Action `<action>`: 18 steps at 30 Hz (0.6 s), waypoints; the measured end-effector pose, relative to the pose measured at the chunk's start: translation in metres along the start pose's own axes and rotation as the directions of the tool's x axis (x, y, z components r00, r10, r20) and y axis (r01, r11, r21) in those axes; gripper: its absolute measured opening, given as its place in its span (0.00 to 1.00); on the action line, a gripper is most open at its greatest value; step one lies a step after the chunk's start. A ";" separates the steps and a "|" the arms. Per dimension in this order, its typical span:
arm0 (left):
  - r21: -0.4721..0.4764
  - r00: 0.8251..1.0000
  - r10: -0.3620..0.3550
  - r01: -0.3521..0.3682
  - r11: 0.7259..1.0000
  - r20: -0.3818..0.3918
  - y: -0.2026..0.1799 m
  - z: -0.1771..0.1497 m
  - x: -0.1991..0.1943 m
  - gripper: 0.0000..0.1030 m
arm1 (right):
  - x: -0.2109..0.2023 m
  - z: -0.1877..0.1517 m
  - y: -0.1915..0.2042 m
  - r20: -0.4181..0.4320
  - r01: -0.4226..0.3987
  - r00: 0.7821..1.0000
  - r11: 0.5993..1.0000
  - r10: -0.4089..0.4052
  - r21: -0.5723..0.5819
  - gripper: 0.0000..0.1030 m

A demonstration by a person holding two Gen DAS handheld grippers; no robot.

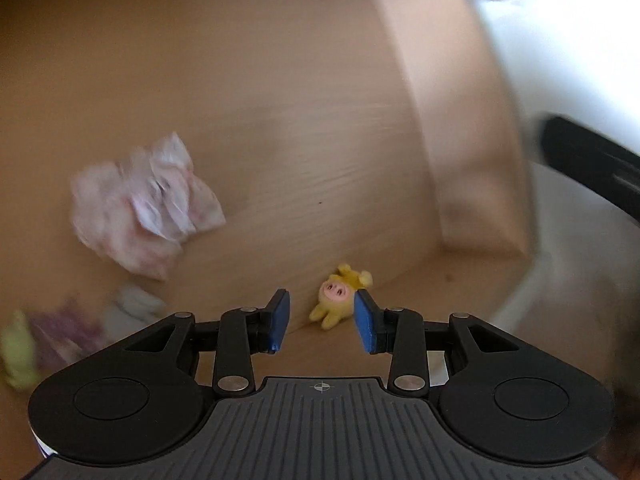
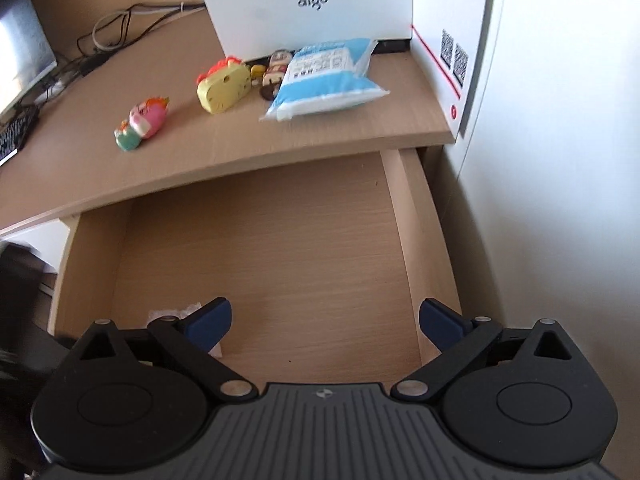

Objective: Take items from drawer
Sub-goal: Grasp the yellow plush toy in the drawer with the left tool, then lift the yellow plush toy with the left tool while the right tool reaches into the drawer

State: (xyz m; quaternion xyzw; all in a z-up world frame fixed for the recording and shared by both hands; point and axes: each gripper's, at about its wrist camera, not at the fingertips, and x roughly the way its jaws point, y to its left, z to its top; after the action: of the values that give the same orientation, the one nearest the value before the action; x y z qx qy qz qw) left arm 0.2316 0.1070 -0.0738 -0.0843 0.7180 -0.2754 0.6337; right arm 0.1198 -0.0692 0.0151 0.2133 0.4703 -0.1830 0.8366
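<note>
Target looks like the small yellow pig figure (image 1: 337,298), lower centre of the left wrist view, lying on the drawer floor (image 1: 304,152) near the corner by the side wall (image 1: 460,128). Probably light, rubbery or plastic, rounded, so it could squirt out of a pinch; best taken across the body, not the stubby limbs.

Left gripper (image 1: 322,320) is released, nothing between the pads; the right-hand pad overlaps the pig's edge in frame, contact unclear.

Outward: crumpled pink-white wrapper (image 1: 144,208) at left, soft and crushable, plus blurred scraps lower left, identity unclear. The side wall crowds that pad.

Right gripper (image 2: 324,326) spread wide and empty over the open drawer (image 2: 260,248). On the desktop (image 2: 240,148), upper frame: blue-white pouch (image 2: 326,80), yellow toy (image 2: 224,88), pink toy (image 2: 146,118), white aigo box (image 2: 304,0).
</note>
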 end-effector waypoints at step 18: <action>0.137 0.991 0.099 -0.087 0.987 -0.085 -0.044 0.030 0.053 0.40 | -0.006 0.010 -0.003 0.058 0.035 0.998 0.999 -0.033 -0.030 1.00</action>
State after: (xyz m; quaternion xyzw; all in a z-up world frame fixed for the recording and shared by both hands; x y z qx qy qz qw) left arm 0.2403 0.0368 -0.0982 0.0042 0.7294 -0.2963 0.6165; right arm 0.1223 -0.0757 0.0243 0.1871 0.4525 -0.1958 0.8497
